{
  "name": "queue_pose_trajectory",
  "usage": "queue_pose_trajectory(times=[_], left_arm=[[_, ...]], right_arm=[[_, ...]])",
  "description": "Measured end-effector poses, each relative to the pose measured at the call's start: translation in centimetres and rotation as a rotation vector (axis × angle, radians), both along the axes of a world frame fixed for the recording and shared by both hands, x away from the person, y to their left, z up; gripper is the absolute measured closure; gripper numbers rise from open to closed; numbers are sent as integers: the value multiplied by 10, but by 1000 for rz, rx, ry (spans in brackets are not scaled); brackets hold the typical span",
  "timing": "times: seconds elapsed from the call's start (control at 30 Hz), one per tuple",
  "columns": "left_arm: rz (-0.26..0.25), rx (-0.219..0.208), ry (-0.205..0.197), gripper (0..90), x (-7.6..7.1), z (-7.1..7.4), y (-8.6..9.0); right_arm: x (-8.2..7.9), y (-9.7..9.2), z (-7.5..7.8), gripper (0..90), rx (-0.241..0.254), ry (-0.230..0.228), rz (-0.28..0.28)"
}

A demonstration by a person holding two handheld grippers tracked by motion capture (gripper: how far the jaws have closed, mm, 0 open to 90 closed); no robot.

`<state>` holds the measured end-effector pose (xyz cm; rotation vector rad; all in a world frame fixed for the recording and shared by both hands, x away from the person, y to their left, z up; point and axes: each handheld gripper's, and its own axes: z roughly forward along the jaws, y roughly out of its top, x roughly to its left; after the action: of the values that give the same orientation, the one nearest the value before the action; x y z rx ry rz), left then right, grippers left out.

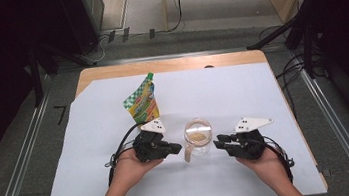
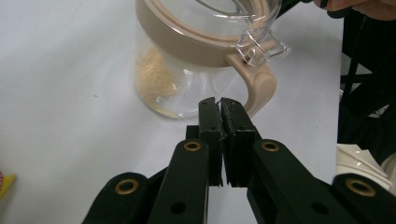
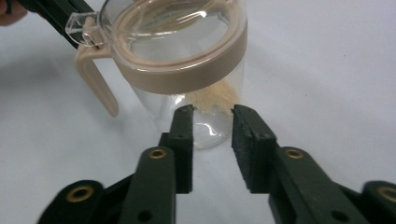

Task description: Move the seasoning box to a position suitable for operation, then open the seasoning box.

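A clear jar (image 1: 198, 138) stands upright near the middle of the white sheet (image 1: 92, 138) that covers the table, between the two grippers. It has a tan collar around its mouth, a tan handle (image 2: 259, 88) curving down one side, and a clear lid (image 3: 154, 23) with a small clear tab seated on top. Inside, a small heap of pale tan powder (image 2: 154, 74) lies against the wall at the bottom; the rest of the jar looks empty. The left gripper (image 1: 174, 148), held in the person's left hand (image 1: 131, 170), points at the handle side of the jar; its jaws are pressed together with nothing between them, their tips just short of the handle. The right gripper (image 1: 219, 142), held in the right hand (image 1: 267, 163), points at the opposite side; its jaws stand apart with a clear gap, close to the jar's lower wall, and contact cannot be told. Behind the left gripper, farther up the sheet, a green, yellow and orange spouted pouch (image 1: 142, 102) stands tilted, its green cap at the top; what it holds cannot be seen.
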<state>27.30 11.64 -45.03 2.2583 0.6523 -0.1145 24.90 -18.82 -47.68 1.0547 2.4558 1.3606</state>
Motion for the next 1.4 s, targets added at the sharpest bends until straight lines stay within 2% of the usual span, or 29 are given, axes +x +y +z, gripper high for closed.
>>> queue_pose_trajectory(times=[0.13, 0.2, 0.4, 0.63, 0.87, 1.13, 1.4], left_arm=[[-3, -4, 6, 887, -1, -2, -3], [-10, -6, 9, 900, -1, -2, -4], [-24, 7, 10, 900, -3, -4, -9], [-13, 18, -2, 900, -4, -4, -11], [-4, 31, -13, 900, -6, -5, -14], [-29, 29, -22, 900, -11, -6, -24], [-17, 21, -21, 900, -12, -8, -28]], right_arm=[[0, 1, 0, 828, 1, 6, 2], [0, 3, -1, 900, 5, 20, 4], [1, 4, -1, 900, 17, 21, 7], [2, 7, -4, 900, 49, 44, 6], [2, 8, -6, 900, 36, 39, -3], [1, 15, -8, 900, 21, 23, -4], [2, 18, -9, 900, 22, 16, -5]])
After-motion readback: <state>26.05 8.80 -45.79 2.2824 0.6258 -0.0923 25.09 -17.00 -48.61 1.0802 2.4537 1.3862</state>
